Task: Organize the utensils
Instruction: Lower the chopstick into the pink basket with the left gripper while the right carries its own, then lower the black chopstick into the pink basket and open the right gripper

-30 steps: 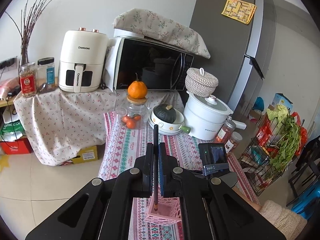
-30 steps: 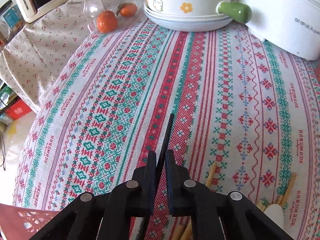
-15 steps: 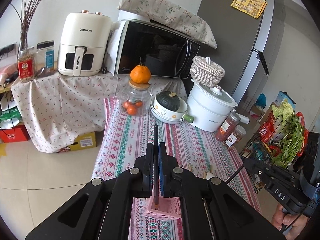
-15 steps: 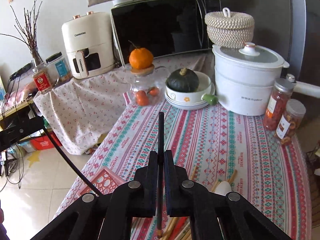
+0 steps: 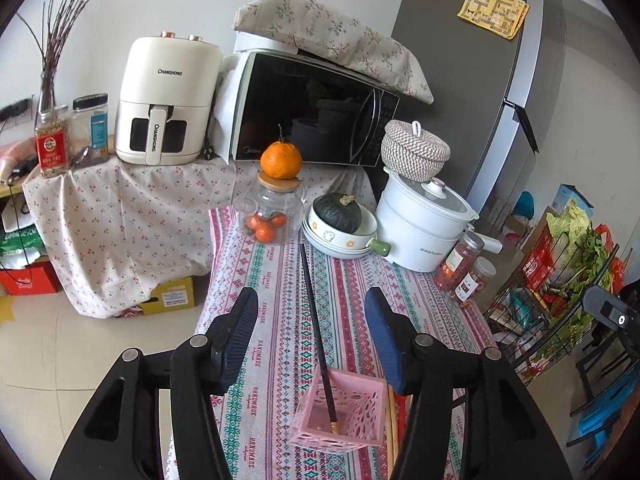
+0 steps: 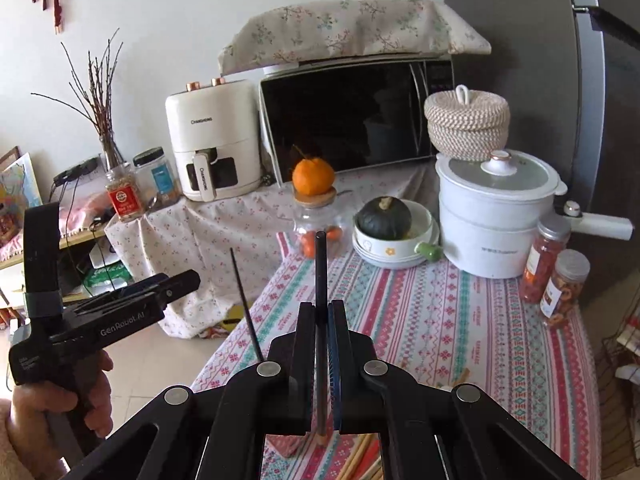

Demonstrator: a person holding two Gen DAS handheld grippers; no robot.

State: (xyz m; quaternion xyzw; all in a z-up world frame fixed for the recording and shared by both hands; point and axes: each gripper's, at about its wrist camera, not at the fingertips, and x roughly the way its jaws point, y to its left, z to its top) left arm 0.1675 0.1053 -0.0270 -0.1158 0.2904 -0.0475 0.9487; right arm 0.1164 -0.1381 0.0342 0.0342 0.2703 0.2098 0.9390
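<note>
Left gripper [image 5: 310, 332]: jaws just opened, now spread wide and clear of the black chopstick [image 5: 316, 332] standing between them; nothing grasped.
Released chopstick: free, leaning, lower end inside the pink basket [image 5: 340, 412], top tilted toward the far side of the table.
Right gripper [image 6: 321, 344]: clenched on a second black chopstick [image 6: 320, 280], held upright, tip pointing at the far jar; lifted off the table compared with a second ago, when it sat low over the cloth.
Meaning for the task: first chopstick judged delivered; second one lifted and likely next for the basket, sitting down-left of the right gripper.
Basket: near edge of the striped tablecloth [image 5: 360, 288], close under the left gripper; holes in its walls, only one chopstick visible inside.
Left hand [image 6: 60, 400]: seen in the right view, gripping the left tool's handle at the near left.
Black chopsticks counted: two, one in the basket and one gripped.
Wooden chopsticks [image 6: 360, 452]: still on the cloth below the right gripper; at least two ends visible, exact number impossible to tell.
Baskets counted: one.
Grippers counted: two.
Remaining work: judged early, loose utensils still lying on the table.
Risk: leaning chopstick could tip the light basket if knocked during the next drop.
</note>
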